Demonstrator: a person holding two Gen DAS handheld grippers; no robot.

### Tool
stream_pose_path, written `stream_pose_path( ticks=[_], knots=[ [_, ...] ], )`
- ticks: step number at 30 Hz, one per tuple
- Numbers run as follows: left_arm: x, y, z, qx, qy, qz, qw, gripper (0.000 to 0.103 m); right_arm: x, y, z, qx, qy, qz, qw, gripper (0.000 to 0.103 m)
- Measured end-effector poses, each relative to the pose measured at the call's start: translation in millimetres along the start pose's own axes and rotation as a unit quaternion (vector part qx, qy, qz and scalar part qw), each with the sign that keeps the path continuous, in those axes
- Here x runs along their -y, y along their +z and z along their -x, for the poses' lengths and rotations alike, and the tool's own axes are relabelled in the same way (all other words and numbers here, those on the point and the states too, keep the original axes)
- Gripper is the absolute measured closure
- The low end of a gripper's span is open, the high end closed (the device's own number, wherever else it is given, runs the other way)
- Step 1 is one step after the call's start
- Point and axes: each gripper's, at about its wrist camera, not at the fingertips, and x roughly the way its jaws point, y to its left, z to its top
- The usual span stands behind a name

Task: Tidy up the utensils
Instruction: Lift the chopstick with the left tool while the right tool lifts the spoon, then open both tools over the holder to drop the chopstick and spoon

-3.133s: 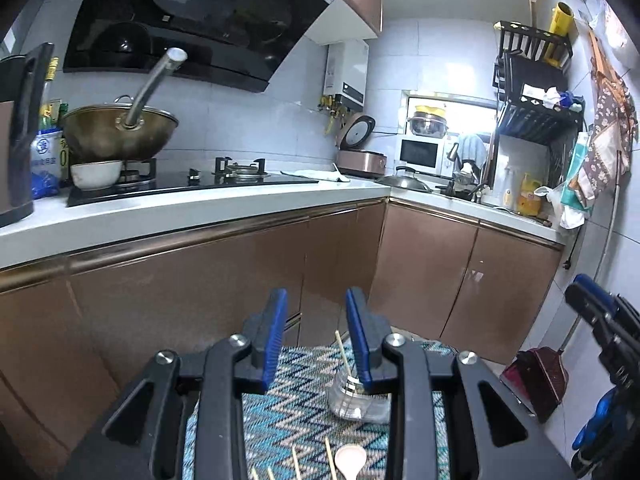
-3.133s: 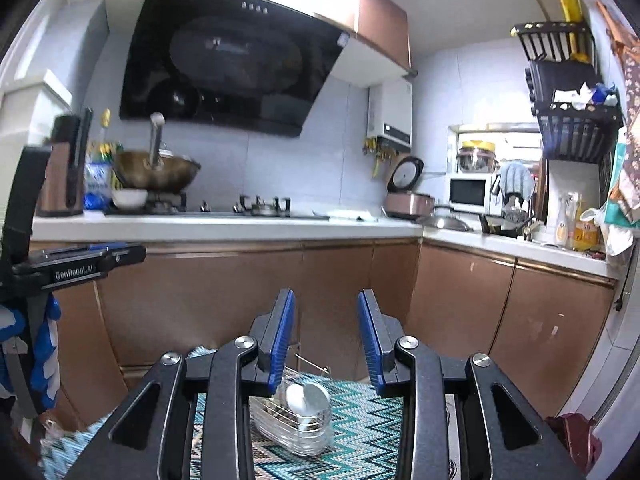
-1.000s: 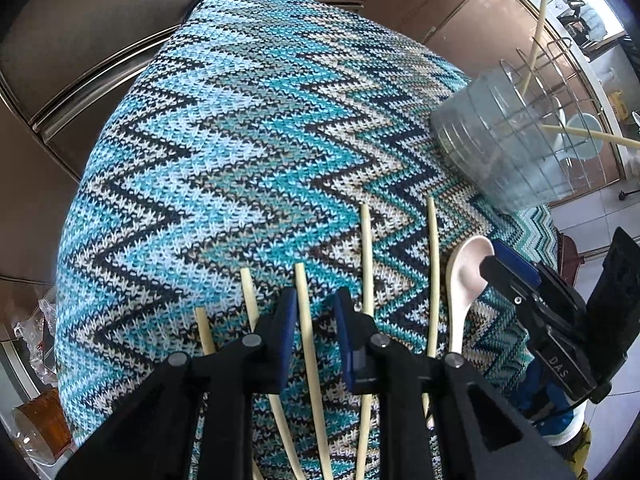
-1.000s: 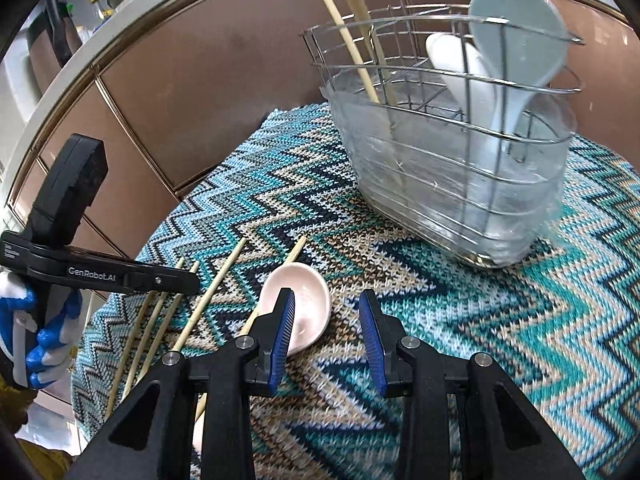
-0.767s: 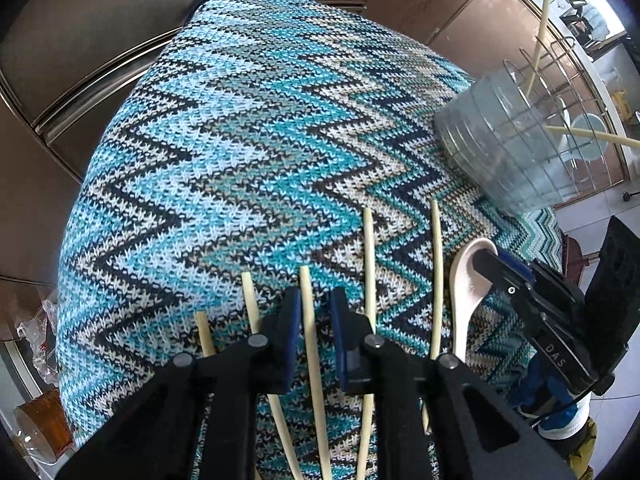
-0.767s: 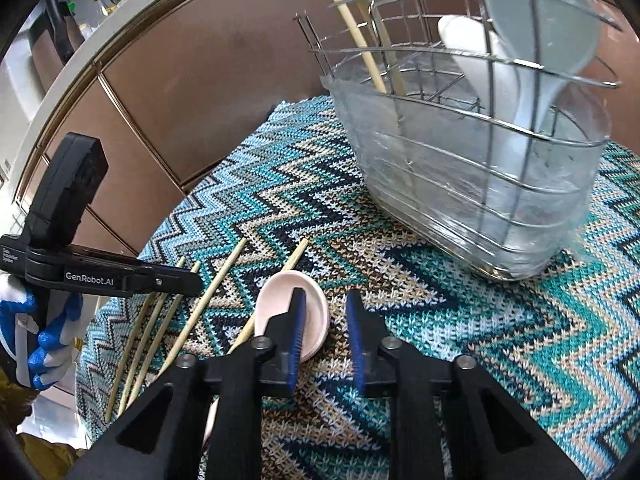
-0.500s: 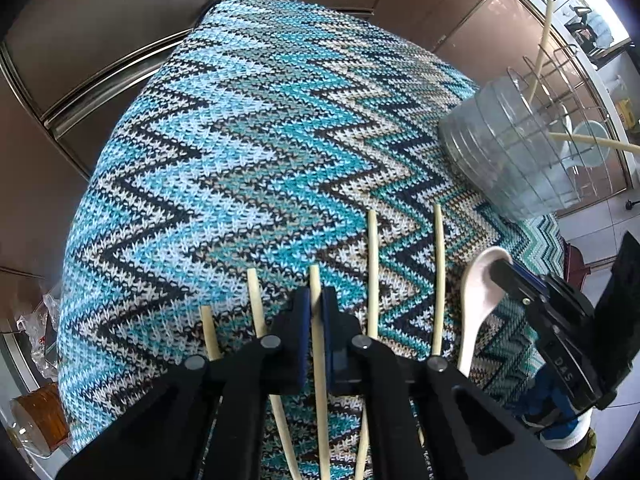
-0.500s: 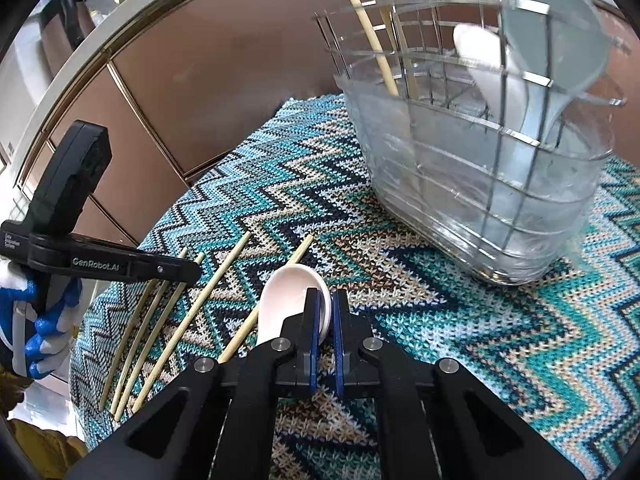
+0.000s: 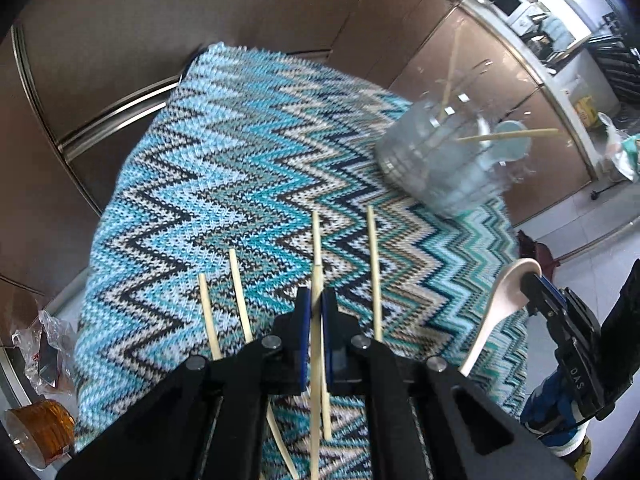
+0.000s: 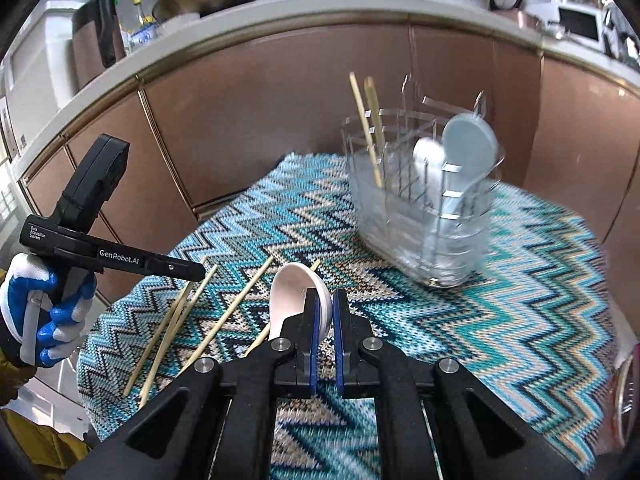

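Right wrist view: my right gripper (image 10: 324, 316) pinches the white spoon (image 10: 298, 292). My left gripper (image 9: 314, 316) clamps one chopstick (image 9: 317, 320). Holder (image 10: 424, 216) partly filled; loose chopsticks (image 9: 374, 272) remain.

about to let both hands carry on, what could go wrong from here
The right gripper pinches only the rim of the white spoon, so it may swivel or slip. The left gripper's chopstick sticks far out and could catch the wire utensil holder, which might tip.

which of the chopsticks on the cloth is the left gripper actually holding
The middle chopstick, pinched between the left gripper's blue pads. The other chopsticks lie loose on the zigzag cloth to either side of it, none of them gripped.
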Motion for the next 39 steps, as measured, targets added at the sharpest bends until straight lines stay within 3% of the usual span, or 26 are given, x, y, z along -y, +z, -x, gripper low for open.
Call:
stream_pose_path(
  ticks=[7,13,22,27,32,37,39],
  knots=[
    [14.2,1.8,44.5,0.039,-0.026,-0.015,0.9988,0.098,-6.5,8.4,52.3,0.041,-0.038,0.003,0.998,0.097],
    [40.9,29.8,87.9,0.091,-0.054,-0.037,0.9937,0.098,-11.1,38.2,89.1,0.088,-0.085,0.015,0.992,0.097],
    [86.9,93.7,136.5,0.176,-0.08,-0.066,0.9789,0.098,3.3,95.0,118.7,0.168,-0.162,0.033,0.972,0.097],
    [114.0,131.6,160.1,0.254,-0.075,-0.076,0.9612,0.098,18.0,120.3,106.0,0.193,-0.209,0.05,0.957,0.097],
    [135.5,164.9,153.7,0.308,-0.075,-0.074,0.9457,0.098,26.9,134.4,78.4,0.201,-0.248,0.079,0.944,0.097],
    [146.4,179.3,114.9,0.328,-0.067,-0.073,0.9393,0.098,32.9,132.5,49.8,0.2,-0.279,0.107,0.933,0.097],
    [150.7,180.0,91.0,0.328,-0.05,-0.075,0.9404,0.098,34.6,128.4,37.3,0.198,-0.291,0.116,0.929,0.097]
  ],
)
